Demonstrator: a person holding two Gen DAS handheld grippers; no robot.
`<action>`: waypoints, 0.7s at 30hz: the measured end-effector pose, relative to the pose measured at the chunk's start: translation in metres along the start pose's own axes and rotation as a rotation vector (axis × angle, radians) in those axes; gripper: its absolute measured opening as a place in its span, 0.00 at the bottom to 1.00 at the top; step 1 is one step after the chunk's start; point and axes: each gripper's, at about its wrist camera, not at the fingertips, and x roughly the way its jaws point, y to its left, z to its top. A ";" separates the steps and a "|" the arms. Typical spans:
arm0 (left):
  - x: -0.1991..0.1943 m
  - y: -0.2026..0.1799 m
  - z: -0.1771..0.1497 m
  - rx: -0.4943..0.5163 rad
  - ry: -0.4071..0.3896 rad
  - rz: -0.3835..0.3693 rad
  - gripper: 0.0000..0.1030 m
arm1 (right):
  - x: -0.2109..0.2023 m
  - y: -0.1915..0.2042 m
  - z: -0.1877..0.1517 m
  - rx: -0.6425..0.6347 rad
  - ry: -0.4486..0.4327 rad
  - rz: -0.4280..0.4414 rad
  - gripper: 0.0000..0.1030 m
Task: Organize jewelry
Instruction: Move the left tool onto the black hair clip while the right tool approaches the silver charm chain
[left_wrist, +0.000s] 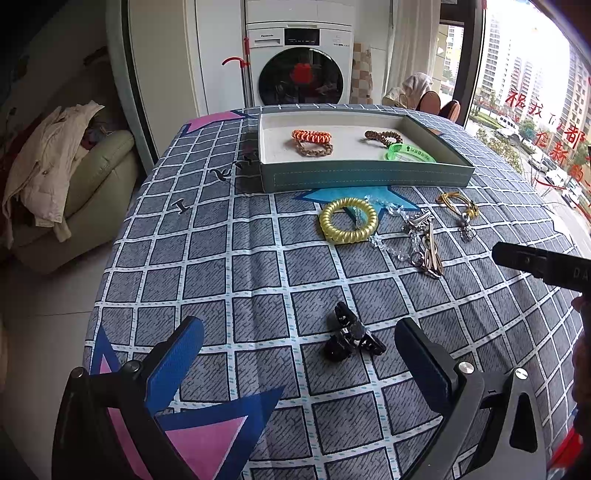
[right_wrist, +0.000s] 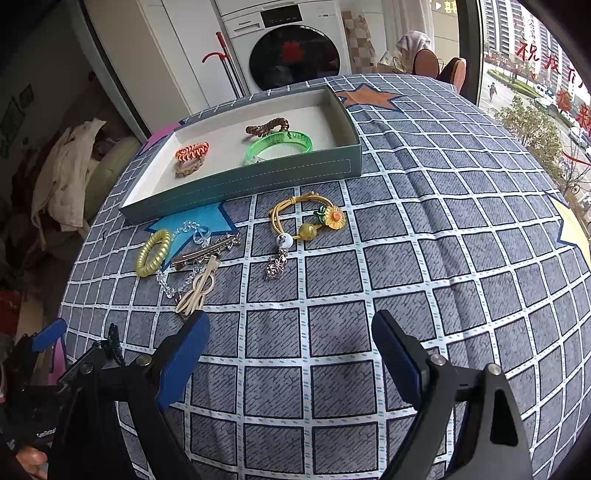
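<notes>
A shallow teal tray (left_wrist: 365, 176) (right_wrist: 258, 181) stands on the checked cloth and holds an orange coil tie (left_wrist: 312, 136), a brown coil tie (left_wrist: 384, 137) and a green bangle (right_wrist: 279, 146). In front of it lie a yellow coil tie (left_wrist: 348, 220) (right_wrist: 153, 253), a clear bead chain (left_wrist: 391, 247), hair clips (right_wrist: 197, 284) and a yellow cord bracelet with a flower (right_wrist: 317, 218). My left gripper (left_wrist: 299, 343) is open just before a black claw clip (left_wrist: 351, 338). My right gripper (right_wrist: 290, 339) is open and empty above bare cloth.
The table (right_wrist: 461, 258) drops off at the left, toward a sofa with clothes (left_wrist: 59, 177). A washing machine (left_wrist: 301, 66) stands behind the table, a window to the right. The right gripper's body (left_wrist: 543, 264) shows at the left wrist view's right edge.
</notes>
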 end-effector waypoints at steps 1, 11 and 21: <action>0.000 0.000 0.000 0.000 0.000 0.000 1.00 | 0.001 0.000 0.000 0.003 0.001 -0.002 0.89; 0.011 -0.010 0.001 0.009 0.010 0.001 1.00 | 0.016 0.003 0.011 0.020 -0.004 -0.014 0.73; 0.023 -0.015 -0.001 0.023 0.043 0.012 0.95 | 0.037 0.016 0.028 -0.017 -0.016 -0.060 0.54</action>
